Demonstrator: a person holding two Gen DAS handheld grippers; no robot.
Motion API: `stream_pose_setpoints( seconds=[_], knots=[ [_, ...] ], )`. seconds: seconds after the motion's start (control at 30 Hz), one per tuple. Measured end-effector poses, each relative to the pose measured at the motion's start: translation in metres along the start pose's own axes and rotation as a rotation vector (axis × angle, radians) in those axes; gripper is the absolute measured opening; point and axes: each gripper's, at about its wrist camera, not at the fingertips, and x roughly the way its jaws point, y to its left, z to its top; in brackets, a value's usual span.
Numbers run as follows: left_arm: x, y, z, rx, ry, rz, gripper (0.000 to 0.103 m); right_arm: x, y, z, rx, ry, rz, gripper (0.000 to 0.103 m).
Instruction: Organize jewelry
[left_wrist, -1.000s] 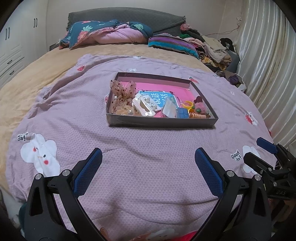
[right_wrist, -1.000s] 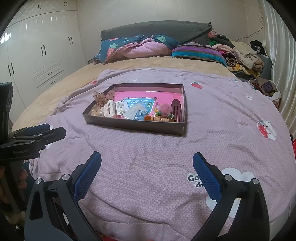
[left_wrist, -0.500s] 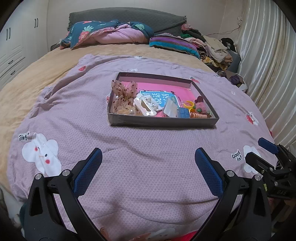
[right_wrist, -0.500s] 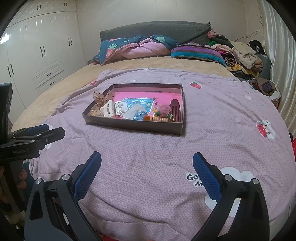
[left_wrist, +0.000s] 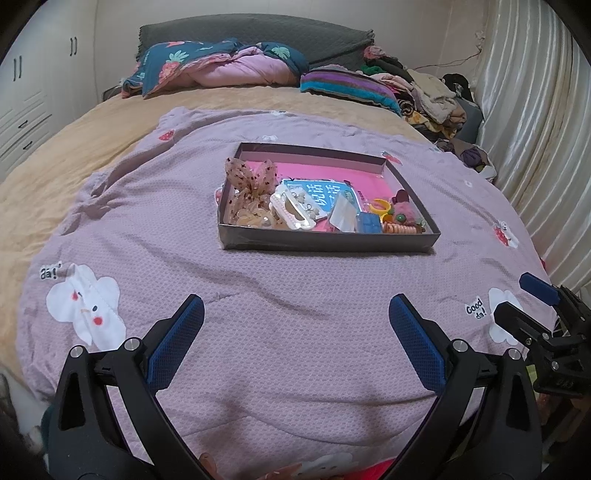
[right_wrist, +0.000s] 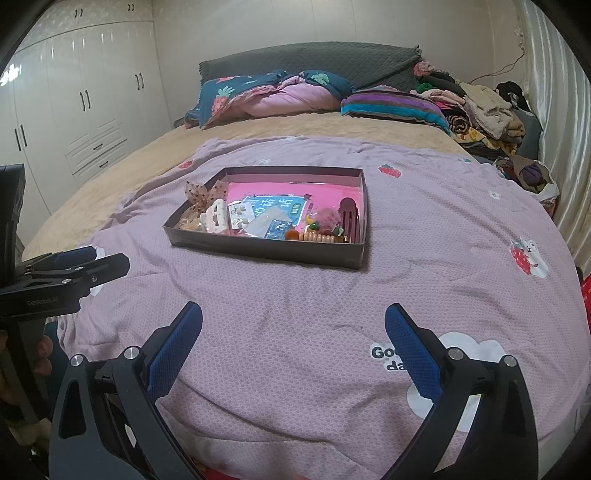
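Observation:
A shallow dark box (left_wrist: 325, 242) (right_wrist: 266, 251) with a pink floor lies on the purple blanket, some way ahead of both grippers. It holds a dotted sheer bow (left_wrist: 251, 179) (right_wrist: 201, 192), a white hair claw (left_wrist: 291, 212) (right_wrist: 214, 219), a blue card (left_wrist: 321, 195) (right_wrist: 269, 206), orange coil ties (left_wrist: 400, 229) (right_wrist: 321, 237), a yellow ring (left_wrist: 380, 206) and a dark red clip (right_wrist: 349, 218). My left gripper (left_wrist: 295, 314) is open with nothing between its fingers. My right gripper (right_wrist: 293, 321) is open and empty too. Each gripper shows at the edge of the other's view.
The purple blanket (left_wrist: 295, 295) covers a bed with a tan sheet (left_wrist: 92, 136). Pillows and folded bedding (left_wrist: 221, 70) lie at the headboard, a clothes pile (left_wrist: 436, 96) at the back right. White wardrobes (right_wrist: 74, 110) stand left, a curtain (left_wrist: 535, 129) right.
Both views have drifted slightly, and the box sits a little differently in each frame. Both grippers stay open and empty.

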Motion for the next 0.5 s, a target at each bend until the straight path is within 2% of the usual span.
stream_pose_setpoints(
  seconds=[0.5],
  knots=[
    [0.0048, 0.0054, -0.0032, -0.005, 0.023, 0.012, 0.094, -0.0011, -0.0016, -0.0024, 0.004, 0.005, -0.009, 0.099]
  ],
)
